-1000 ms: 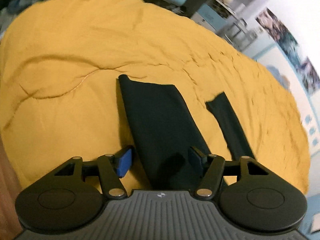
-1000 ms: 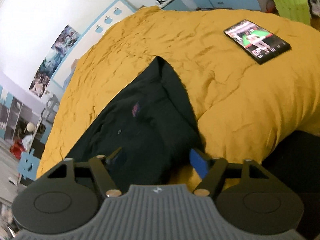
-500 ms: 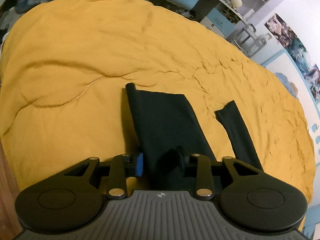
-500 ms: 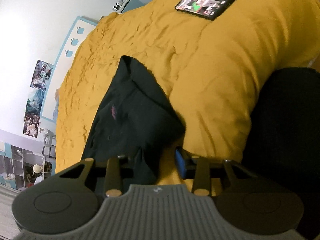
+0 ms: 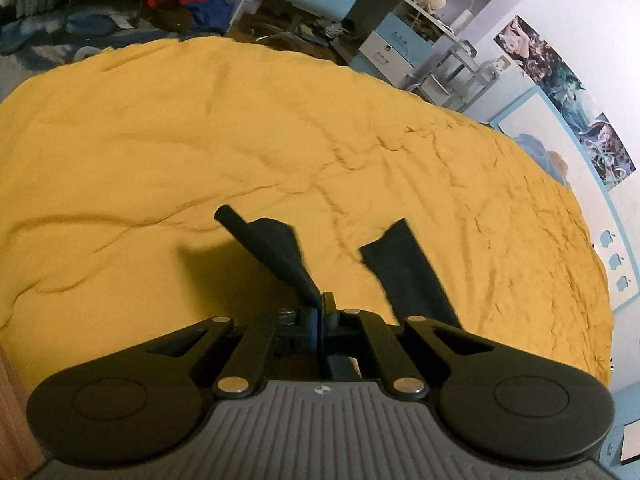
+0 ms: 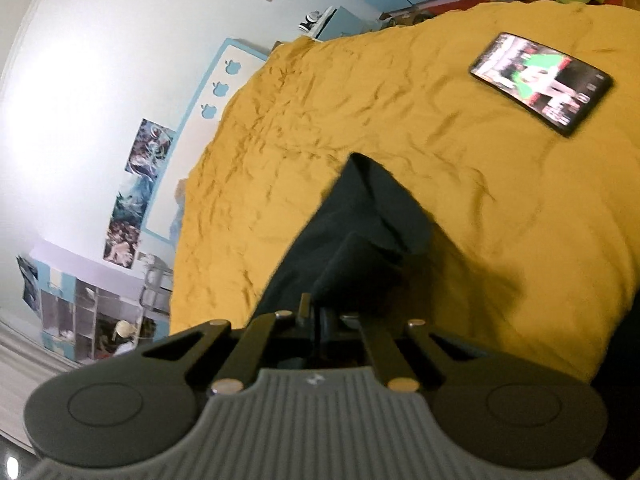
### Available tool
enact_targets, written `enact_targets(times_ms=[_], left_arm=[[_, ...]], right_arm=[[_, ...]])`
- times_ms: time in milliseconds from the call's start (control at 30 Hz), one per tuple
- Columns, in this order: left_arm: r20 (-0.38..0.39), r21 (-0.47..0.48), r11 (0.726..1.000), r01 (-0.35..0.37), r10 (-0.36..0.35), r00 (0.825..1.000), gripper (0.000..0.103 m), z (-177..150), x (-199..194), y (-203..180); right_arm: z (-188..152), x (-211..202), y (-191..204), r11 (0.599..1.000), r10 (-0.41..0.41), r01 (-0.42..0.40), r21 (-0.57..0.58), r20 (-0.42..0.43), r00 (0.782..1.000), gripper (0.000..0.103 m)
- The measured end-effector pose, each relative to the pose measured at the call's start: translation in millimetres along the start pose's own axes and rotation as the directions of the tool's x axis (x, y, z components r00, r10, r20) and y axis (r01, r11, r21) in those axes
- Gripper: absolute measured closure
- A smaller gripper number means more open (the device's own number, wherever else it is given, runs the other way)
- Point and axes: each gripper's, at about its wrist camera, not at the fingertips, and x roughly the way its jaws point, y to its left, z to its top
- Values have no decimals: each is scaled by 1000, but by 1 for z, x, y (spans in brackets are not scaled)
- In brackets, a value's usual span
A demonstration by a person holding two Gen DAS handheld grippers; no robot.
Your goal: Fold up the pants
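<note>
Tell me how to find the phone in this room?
Look at the big bed with the yellow blanket spread over it. Dark pants lie on it near the front; further up and to the right, alone on bare blanket, lies the phone. It is the only flat, shiny rectangle there, with a bright green and red picture on its screen.

We find no readable words or numbers anywhere; the phone [image 6: 541, 82] on the bed shows a lit picture too blurred to read, the posters [image 5: 560, 92] on the wall carry only artwork, and the board [image 6: 218, 88] beside the bed bears three apple shapes, no lettering
</note>
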Motion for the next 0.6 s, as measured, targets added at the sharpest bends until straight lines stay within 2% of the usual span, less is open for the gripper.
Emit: enact_targets(times_ms=[200, 333, 500, 600], left_arm=[[3, -37, 999, -20, 20, 1000, 102, 18, 27, -45], [-15, -1, 998, -69, 69, 998, 102, 29, 60, -87], [-24, 20, 992, -121, 122, 992, 102, 43, 111, -138], [-72, 15, 987, -160, 160, 984, 102, 41, 149, -153]], right_arm=[[43, 43, 25, 998, 36, -35, 45, -14, 999, 103], [74, 87, 48, 999, 32, -31, 28, -35, 999, 103], [115, 169, 57, 997, -33, 38, 64, -73, 997, 103], [132, 212, 53, 992, -107, 110, 67, -58, 993, 103]])
